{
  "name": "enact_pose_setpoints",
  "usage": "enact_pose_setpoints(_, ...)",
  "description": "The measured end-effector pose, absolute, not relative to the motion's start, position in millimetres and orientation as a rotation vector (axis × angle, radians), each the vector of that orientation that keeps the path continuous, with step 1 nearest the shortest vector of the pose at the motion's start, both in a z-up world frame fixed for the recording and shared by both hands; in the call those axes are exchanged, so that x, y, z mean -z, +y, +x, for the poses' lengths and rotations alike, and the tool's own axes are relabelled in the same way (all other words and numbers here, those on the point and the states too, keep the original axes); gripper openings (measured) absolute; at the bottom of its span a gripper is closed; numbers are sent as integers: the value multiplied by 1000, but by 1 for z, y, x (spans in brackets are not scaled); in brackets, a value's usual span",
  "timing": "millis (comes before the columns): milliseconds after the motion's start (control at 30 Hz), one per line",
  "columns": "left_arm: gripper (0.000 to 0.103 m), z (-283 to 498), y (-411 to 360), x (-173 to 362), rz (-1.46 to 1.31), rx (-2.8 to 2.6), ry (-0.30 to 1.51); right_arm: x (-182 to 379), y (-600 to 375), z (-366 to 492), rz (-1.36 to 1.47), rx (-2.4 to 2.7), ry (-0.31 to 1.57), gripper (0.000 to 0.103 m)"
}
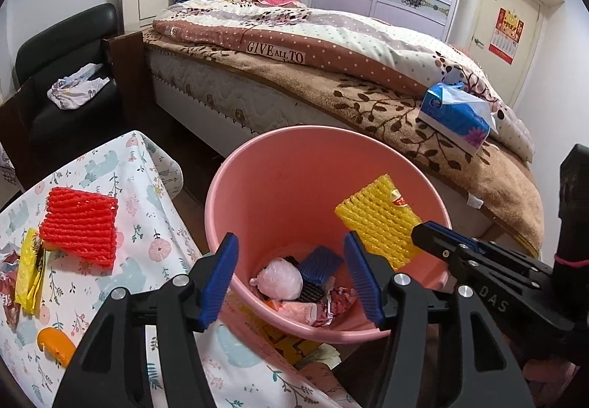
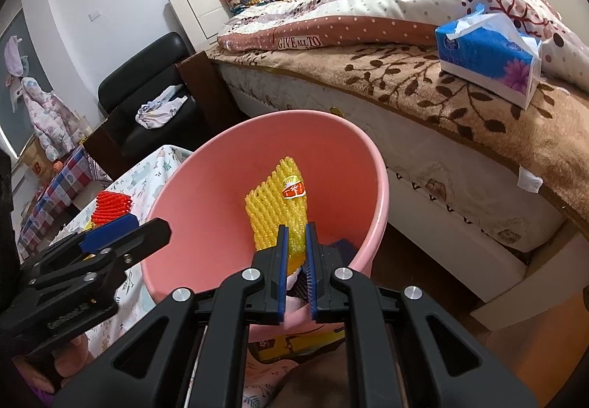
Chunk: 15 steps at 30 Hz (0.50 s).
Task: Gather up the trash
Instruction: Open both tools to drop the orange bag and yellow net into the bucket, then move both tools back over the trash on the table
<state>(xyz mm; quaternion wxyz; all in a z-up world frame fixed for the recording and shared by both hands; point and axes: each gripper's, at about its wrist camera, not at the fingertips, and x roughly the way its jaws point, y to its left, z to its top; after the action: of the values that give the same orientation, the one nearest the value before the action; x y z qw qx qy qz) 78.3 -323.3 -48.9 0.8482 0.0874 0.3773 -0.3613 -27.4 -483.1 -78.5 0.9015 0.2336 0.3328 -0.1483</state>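
The yellow foam net (image 2: 274, 209) stands upright over the mouth of the pink bin (image 2: 383, 183), its lower edge pinched between the blue pads of the right gripper (image 2: 294, 253), whose jaws are closed tight on it; a small red-and-orange sticker (image 2: 293, 187) sits on the net near its top; in the left wrist view the same net (image 1: 379, 220) hangs at the bin's three o'clock side, inside the rim (image 1: 221, 179), with the right gripper's black finger reaching in from four o'clock; at the bottom of the bin lie a knotted white plastic bag (image 1: 280, 279), a dark blue foam piece (image 1: 319, 262) and crumpled wrappers (image 1: 331, 301), touching one another; the left gripper (image 1: 292, 279) hovers above the bin's six o'clock edge, jaws spread wide and gripping nothing; at the bin's nine o'clock a table under a floral cloth (image 1: 147, 238) carries a red foam net (image 1: 79, 225), a yellow wrapper (image 1: 28, 271) just beside it, and an orange piece (image 1: 55, 343) near the table's six o'clock edge; beyond the bin, at twelve o'clock, runs a bed (image 1: 294, 84) with a brown leaf-patterned blanket; a blue tissue pack (image 1: 456, 117) rests on that blanket at two o'clock; a black armchair (image 1: 66, 76) stands at ten o'clock, a crumpled white cloth (image 1: 77, 85) on its seat.
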Motion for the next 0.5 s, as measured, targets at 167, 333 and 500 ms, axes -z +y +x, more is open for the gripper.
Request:
enact_pose_setpoints(167,59,77,-316,47,173,759,794,81,-486,-25,501,315,703,12)
enact_pose_setpoints(333,59,76,-307,44,160,751,791,76,-479,-26,479,304,694,28)
enact_pose_setpoints(500,59,75,-292,40,140,732,786,72,-472,-25,453,299,694,29)
